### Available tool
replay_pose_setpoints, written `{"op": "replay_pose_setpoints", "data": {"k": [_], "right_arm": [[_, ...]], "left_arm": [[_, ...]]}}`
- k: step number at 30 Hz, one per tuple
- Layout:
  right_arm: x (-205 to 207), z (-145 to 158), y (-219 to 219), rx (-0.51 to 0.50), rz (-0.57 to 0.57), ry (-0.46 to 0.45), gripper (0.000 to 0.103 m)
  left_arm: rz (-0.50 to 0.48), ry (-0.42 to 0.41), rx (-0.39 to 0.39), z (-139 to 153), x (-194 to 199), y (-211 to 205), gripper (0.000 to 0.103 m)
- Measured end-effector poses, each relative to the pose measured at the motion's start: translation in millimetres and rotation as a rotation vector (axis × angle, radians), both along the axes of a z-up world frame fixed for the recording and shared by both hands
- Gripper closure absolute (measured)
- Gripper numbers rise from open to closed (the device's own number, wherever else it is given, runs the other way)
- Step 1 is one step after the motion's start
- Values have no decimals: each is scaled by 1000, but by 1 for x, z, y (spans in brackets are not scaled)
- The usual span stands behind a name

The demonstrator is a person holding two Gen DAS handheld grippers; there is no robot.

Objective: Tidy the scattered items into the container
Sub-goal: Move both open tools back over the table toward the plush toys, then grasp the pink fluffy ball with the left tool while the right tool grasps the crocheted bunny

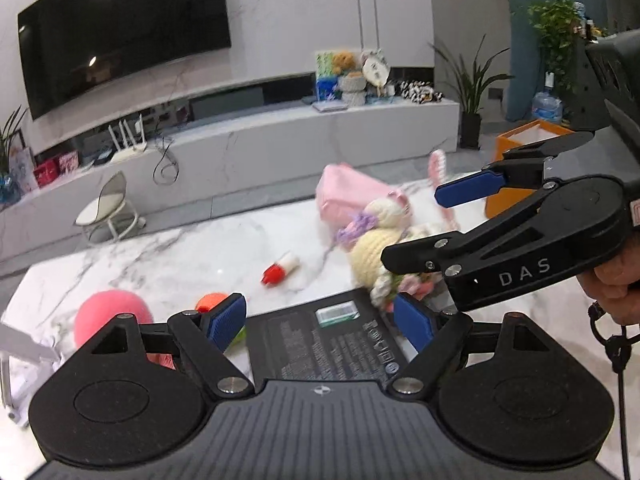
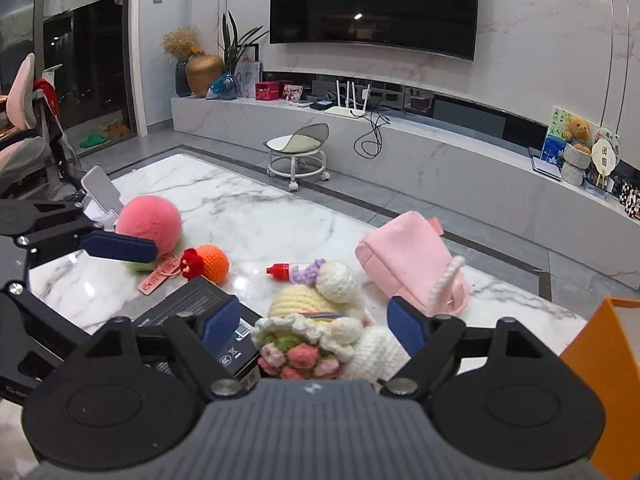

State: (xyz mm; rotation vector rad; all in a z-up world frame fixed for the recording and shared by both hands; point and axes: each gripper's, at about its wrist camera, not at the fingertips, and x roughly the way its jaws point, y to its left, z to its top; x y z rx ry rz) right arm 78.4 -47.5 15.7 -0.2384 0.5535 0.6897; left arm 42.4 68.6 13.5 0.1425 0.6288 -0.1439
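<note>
1. The right gripper [image 2: 314, 324] has its jaws spread wide, straddling the cream crocheted doll [image 2: 320, 320] without visibly pressing on it.
2. The left gripper [image 1: 320, 320] stands open over the flat black printed box [image 1: 324, 344].
3. The doll lies on the white marble table [image 2: 248, 216], just beside the box; the orange container [image 2: 604, 380] stands to the doll's right.

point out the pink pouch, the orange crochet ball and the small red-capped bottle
pink pouch [image 2: 404, 258]: right wrist view, middle of its side panel
orange crochet ball [image 2: 214, 263]: right wrist view, centre of the ball
red-capped bottle [image 1: 280, 269]: left wrist view, where cap meets body
</note>
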Motion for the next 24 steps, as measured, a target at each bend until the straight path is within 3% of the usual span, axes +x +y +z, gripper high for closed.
{"op": "replay_pose_setpoints", "data": {"k": [9,17,24], "right_arm": [[4,-28,23,-88,-21,-33,19],[-6,-30,31,-192,14,-78,33],[-10,-28,25,-197,25,-78,34]], "left_arm": [[47,19,8,6,0,29,7],[183,-46,52,21,14,84,7],[290,-33,60,6,40,122,7]]}}
